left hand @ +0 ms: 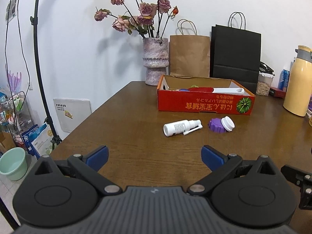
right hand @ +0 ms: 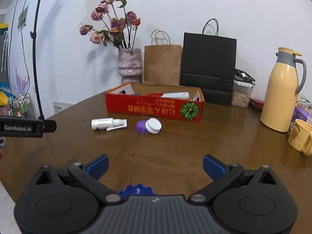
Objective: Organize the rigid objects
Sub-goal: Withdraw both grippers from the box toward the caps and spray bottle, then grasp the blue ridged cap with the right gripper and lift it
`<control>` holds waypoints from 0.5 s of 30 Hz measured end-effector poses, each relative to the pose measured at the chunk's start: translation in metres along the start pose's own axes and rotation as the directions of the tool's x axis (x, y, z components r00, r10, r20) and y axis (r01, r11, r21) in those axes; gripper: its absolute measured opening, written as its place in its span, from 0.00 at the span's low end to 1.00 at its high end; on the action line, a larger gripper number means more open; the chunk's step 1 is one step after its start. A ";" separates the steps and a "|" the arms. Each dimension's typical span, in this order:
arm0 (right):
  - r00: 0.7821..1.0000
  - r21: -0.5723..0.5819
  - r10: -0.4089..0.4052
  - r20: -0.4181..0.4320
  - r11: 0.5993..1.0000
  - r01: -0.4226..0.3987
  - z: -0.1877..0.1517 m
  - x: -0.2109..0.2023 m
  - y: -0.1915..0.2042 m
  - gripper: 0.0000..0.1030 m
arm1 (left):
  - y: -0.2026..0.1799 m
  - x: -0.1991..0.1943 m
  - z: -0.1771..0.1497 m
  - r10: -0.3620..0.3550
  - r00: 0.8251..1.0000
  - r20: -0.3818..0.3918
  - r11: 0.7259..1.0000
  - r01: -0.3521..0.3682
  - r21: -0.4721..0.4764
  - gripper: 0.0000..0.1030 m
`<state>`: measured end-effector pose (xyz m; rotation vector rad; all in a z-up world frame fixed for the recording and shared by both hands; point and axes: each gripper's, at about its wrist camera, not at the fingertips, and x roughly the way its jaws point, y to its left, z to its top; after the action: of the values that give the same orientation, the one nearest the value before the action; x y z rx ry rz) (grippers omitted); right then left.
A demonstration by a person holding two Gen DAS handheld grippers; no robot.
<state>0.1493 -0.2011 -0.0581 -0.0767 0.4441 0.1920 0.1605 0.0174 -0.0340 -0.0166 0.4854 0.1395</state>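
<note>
A white spray bottle (left hand: 180, 127) (right hand: 106, 124) lies on its side on the brown table, in front of a red cardboard box (left hand: 204, 105) (right hand: 154, 109). Right of it a purple ridged cap (left hand: 216, 125) (right hand: 141, 127) leans against a white ridged cap (left hand: 228, 123) (right hand: 153, 125). The box holds a red and white tool and some small items. My left gripper (left hand: 155, 157) is open, well short of the bottle, with nothing between its fingers. My right gripper (right hand: 156, 164) is open too. A blue ridged cap (right hand: 136, 190) sits half hidden under its body.
Behind the box stand a vase of dried roses (left hand: 155, 62), a brown paper bag (left hand: 189, 55) and a black bag (left hand: 236, 56). A yellow thermos (right hand: 280, 93), a food jar (right hand: 241, 95) and a yellow mug (right hand: 301, 138) stand at the right. The table edge falls away at left.
</note>
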 end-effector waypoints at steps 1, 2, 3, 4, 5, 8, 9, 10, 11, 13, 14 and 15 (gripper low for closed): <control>1.000 -0.003 0.003 -0.004 1.000 -0.003 -0.003 -0.001 0.001 1.00 | 0.001 -0.001 -0.002 -0.001 1.000 -0.003 1.000 0.001 0.000 1.00; 1.000 -0.007 0.005 -0.007 1.000 -0.005 -0.005 -0.002 0.003 1.00 | 0.001 -0.001 -0.004 -0.001 1.000 -0.007 1.000 0.001 -0.001 1.00; 1.000 -0.012 0.008 -0.012 1.000 -0.008 -0.008 -0.002 0.005 1.00 | 0.002 -0.001 -0.006 -0.002 1.000 -0.012 1.000 0.002 -0.003 1.00; 1.000 -0.015 0.016 -0.018 1.000 -0.017 -0.010 -0.002 0.006 1.00 | 0.002 0.000 -0.008 -0.003 1.000 -0.018 1.000 0.003 -0.004 1.00; 0.999 -0.014 0.029 -0.026 0.999 -0.030 -0.013 -0.002 0.007 1.00 | 0.003 0.001 -0.010 -0.004 1.000 -0.024 1.000 0.004 -0.004 1.00; 0.997 -0.008 0.044 -0.056 0.999 -0.045 -0.020 0.000 0.011 1.00 | 0.005 0.003 -0.015 -0.007 0.999 -0.036 1.000 0.007 -0.008 1.00; 0.997 -0.010 0.045 -0.065 0.999 -0.046 -0.022 0.002 0.012 1.00 | 0.006 0.004 -0.016 -0.009 0.999 -0.040 1.000 0.009 -0.009 1.00; 0.996 -0.011 0.050 -0.076 0.999 -0.051 -0.024 0.004 0.014 1.00 | 0.006 0.005 -0.017 -0.010 0.999 -0.044 1.000 0.010 -0.011 1.00; 0.995 -0.011 0.055 -0.086 0.998 -0.056 -0.026 0.006 0.015 1.00 | 0.006 0.005 -0.018 -0.011 0.999 -0.047 1.000 0.011 -0.011 1.00; 0.994 -0.013 0.041 -0.104 0.999 -0.043 -0.029 0.011 0.017 0.98 | 0.008 0.006 -0.020 -0.013 0.999 -0.052 1.000 0.012 -0.013 1.00; 0.993 -0.013 0.033 -0.112 0.999 -0.035 -0.030 0.014 0.018 0.97 | 0.008 0.008 -0.020 -0.014 0.998 -0.057 1.000 0.013 -0.014 1.00; 0.992 -0.008 0.032 -0.121 0.999 -0.033 -0.031 0.016 0.017 0.90 | 0.009 0.009 -0.021 -0.014 0.998 -0.060 1.000 0.013 -0.015 1.00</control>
<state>0.1473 -0.1848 -0.0936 -0.0912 0.5651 0.2225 0.1572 0.0261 -0.0564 -0.0386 0.5439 0.1298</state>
